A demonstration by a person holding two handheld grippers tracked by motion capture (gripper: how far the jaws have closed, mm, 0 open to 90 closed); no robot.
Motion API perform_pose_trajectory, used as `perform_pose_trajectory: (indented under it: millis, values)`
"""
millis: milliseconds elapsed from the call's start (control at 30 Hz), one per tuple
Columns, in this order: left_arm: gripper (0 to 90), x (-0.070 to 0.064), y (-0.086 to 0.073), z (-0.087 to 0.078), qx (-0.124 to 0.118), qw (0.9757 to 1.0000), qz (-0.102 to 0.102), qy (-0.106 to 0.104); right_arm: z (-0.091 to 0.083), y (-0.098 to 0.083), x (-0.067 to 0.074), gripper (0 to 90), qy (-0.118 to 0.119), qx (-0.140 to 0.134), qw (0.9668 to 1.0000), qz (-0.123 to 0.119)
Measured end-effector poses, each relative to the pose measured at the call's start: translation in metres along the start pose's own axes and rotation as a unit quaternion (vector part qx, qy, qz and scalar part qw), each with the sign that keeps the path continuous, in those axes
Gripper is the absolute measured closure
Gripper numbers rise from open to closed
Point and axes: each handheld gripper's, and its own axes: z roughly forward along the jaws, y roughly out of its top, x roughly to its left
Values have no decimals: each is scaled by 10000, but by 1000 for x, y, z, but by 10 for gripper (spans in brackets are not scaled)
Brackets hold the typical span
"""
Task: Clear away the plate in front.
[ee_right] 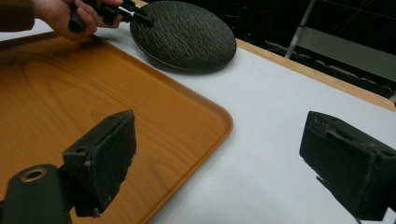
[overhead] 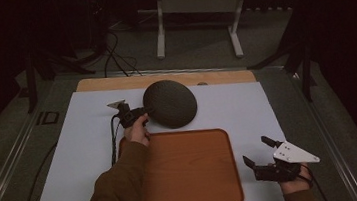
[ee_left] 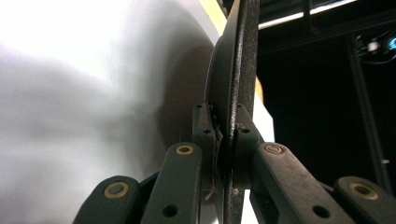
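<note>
Gripping now: your left gripper [overhead: 144, 115] is clamped on the near-left rim of the dark round plate [overhead: 170, 103]; in the left gripper view both pads pinch the plate's edge [ee_left: 232, 93] between them, which runs straight up from the jaws.

Left tongs state: closed tight on the plate, your left hand [overhead: 137, 131] wrapped around the handle.

Plate from the left tongs: it spreads away ahead and to the right of the jaws; the held side looks tilted up off the white mat [overhead: 91, 150], though whether the far edge touches down I can't tell.

Right tongs state: your right gripper [overhead: 259, 151] is spread wide with nothing between the jaws, hovering at the near right of the mat.

Plate from the right tongs: well ahead and to the left [ee_right: 183, 33], across the corner of the wooden tray [ee_right: 70, 93].

Tray from the left tongs: just behind and below your left hand, bare.

Key relation: my read is the plate goes back toward you onto the tray, and your left hand is the nearer one.
</note>
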Motion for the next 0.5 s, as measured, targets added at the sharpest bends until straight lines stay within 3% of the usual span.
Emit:
perform_pose_trajectory:
  millis: [133,500]
  values:
    - [852,-5,-4,-8,15,9998,67,-190,0,0,0,105,-6,-3,10000,-3]
    - [855,-23,-20,-41,368,9975,471,-387,0,0,1,105,-22,17,10000,-10]
